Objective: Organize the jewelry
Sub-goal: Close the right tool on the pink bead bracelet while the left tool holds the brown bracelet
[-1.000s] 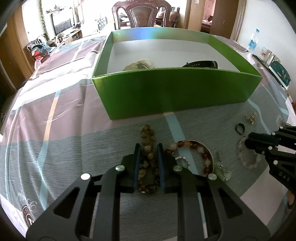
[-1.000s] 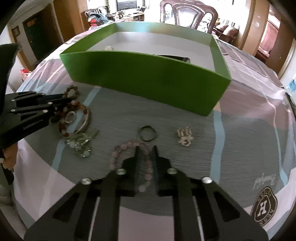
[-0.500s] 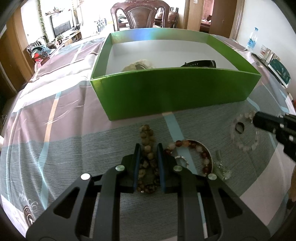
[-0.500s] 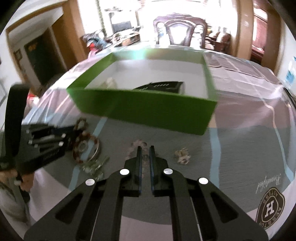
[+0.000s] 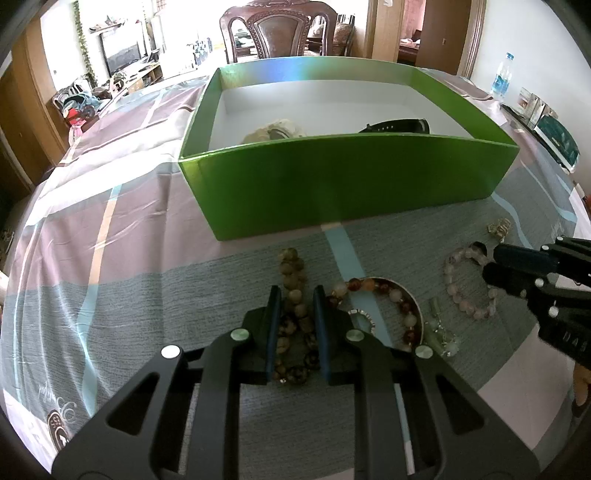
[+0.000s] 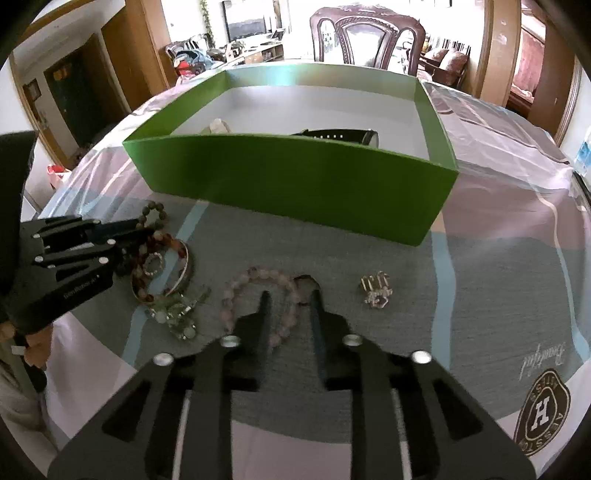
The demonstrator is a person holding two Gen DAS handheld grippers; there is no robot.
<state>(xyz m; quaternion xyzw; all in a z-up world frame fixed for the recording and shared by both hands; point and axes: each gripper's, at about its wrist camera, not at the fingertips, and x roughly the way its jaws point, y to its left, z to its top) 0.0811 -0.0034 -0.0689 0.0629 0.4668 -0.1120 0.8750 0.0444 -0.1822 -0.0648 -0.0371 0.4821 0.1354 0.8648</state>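
A green box (image 5: 347, 184) with a white floor holds a black watch (image 5: 399, 126) and a pale bracelet (image 5: 275, 129). My left gripper (image 5: 295, 295) sits low on the cloth, its jaws close around a brown bead bracelet (image 5: 293, 284). A red bead bracelet (image 5: 373, 286) on a metal bangle lies just right of it. My right gripper (image 6: 288, 299) is open over a pink bead bracelet (image 6: 258, 277), one side of it between the jaws. A dark ring (image 6: 306, 282) lies by its right fingertip.
A crystal earring cluster (image 6: 375, 290) lies right of the pink bracelet. A pale green charm piece (image 6: 173, 314) lies left of it. The box (image 6: 295, 177) stands just behind all the jewelry. A wooden chair (image 5: 275, 31) stands behind the table.
My right gripper shut, lifted and swung half a second ago, then came back down open over the pink bracelet. The pink bracelet has shifted on the cloth. My left gripper has not moved.
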